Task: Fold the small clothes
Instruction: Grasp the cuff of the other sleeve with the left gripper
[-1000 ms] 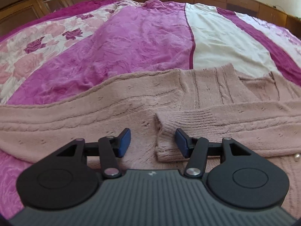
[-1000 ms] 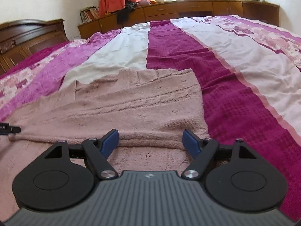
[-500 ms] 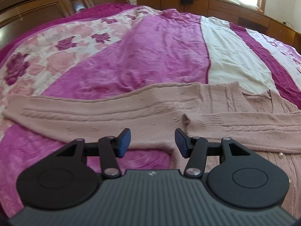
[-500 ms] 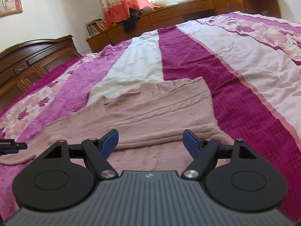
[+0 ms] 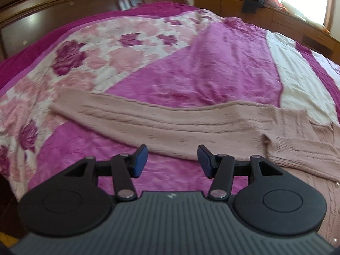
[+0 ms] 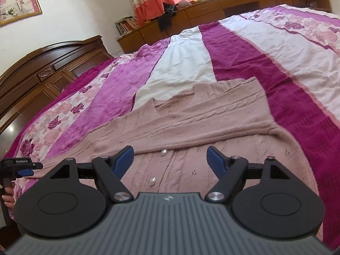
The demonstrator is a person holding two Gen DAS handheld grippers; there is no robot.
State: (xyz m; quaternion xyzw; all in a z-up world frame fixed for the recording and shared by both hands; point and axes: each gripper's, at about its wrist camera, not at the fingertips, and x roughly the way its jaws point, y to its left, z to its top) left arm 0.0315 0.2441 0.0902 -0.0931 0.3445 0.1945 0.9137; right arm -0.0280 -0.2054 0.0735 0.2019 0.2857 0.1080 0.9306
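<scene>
- A dusty-pink cable-knit cardigan (image 6: 191, 125) is spread flat on a bed covered by a magenta, white and rose-patterned bedspread (image 5: 191, 63).
- In the left wrist view, the left gripper (image 5: 172, 159) is seen with its blue-padded fingers (image 5: 139, 159) apart and nothing between them; one long sleeve (image 5: 148, 123) is stretched across the middle of the frame, just beyond the fingertips.
- In the right wrist view, the right gripper (image 6: 170, 161) is held with its jaws wide apart and empty, over the buttoned front of the cardigan; a pearl button (image 6: 163, 152) is seen between the fingers.
- The left gripper (image 6: 21, 166) is visible at the lower left edge of that frame.
</scene>
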